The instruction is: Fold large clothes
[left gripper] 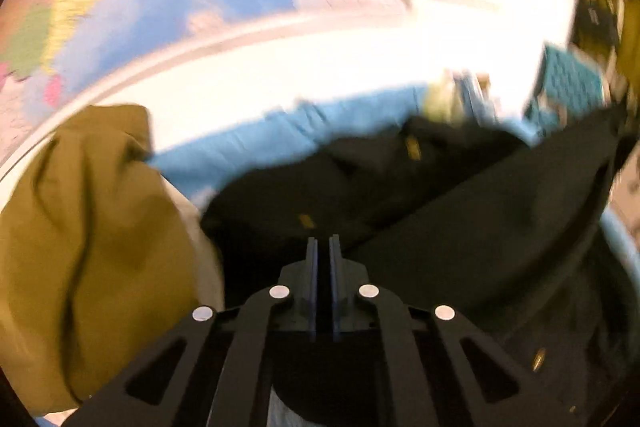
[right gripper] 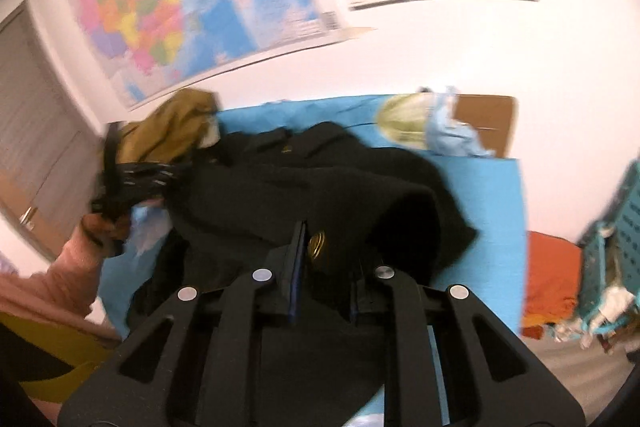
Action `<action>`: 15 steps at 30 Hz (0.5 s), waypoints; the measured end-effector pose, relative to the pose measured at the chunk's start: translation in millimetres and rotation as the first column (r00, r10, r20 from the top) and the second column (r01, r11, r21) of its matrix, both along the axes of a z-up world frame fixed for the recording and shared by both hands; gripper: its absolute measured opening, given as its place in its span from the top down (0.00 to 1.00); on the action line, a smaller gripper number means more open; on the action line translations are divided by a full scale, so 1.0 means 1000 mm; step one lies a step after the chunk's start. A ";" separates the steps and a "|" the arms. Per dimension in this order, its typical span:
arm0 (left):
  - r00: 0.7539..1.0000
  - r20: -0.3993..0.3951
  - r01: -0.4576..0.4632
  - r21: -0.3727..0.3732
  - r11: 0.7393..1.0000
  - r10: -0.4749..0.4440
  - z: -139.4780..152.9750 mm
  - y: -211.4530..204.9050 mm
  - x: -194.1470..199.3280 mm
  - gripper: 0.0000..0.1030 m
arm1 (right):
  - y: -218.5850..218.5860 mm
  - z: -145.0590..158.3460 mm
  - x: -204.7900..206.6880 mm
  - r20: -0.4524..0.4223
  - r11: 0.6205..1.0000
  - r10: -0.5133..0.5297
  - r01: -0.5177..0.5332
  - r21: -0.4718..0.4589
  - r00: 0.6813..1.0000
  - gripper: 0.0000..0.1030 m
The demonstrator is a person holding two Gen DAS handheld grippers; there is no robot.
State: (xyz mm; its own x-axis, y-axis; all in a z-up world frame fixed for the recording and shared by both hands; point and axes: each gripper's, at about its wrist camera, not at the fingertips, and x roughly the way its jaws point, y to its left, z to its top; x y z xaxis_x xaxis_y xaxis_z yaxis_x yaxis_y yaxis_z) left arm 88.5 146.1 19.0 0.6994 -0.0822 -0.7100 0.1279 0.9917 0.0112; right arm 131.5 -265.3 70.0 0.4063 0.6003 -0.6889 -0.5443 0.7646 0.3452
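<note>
While both tongs, left tongs and right tongs, are clenched on the black woollen coat, lifting is under way; spreading it flat is judged next.

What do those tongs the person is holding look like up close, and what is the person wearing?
Both tongs, left and right, are black frames with cut-out slots, round silver rivets and flat blue-edged fingers. The person wears a pink sleeve.

Blue-covered table under black garment, olive garment, crumpled cloths.
</note>
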 end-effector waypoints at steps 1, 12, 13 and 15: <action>1.000 0.009 -0.009 -0.036 0.999 0.010 0.005 0.004 0.003 0.96 | -0.002 -0.005 0.006 -0.024 1.000 -0.016 0.016 0.001 1.000 0.84; 0.998 -0.055 -0.042 0.025 0.999 0.044 -0.020 -0.001 0.012 0.89 | 0.001 -0.070 0.050 -0.173 0.995 -0.103 0.102 -0.014 0.980 0.83; 0.997 -0.050 -0.050 0.012 0.999 0.051 -0.018 0.001 0.013 0.89 | 0.000 -0.064 0.050 -0.161 0.994 -0.107 0.109 0.005 0.981 0.83; 0.997 -0.031 -0.065 -0.028 0.997 0.064 -0.012 0.006 0.016 0.89 | -0.001 -0.052 0.053 -0.121 0.992 -0.116 0.121 0.032 0.986 0.83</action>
State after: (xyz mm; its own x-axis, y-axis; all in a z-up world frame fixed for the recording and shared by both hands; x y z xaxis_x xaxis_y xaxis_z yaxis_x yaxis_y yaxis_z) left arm 104.7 152.4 7.4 0.6825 -0.0584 -0.7286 0.0634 0.9978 -0.0206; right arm 184.2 -265.9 18.3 0.3933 0.5803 -0.7132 -0.4042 0.8058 0.4327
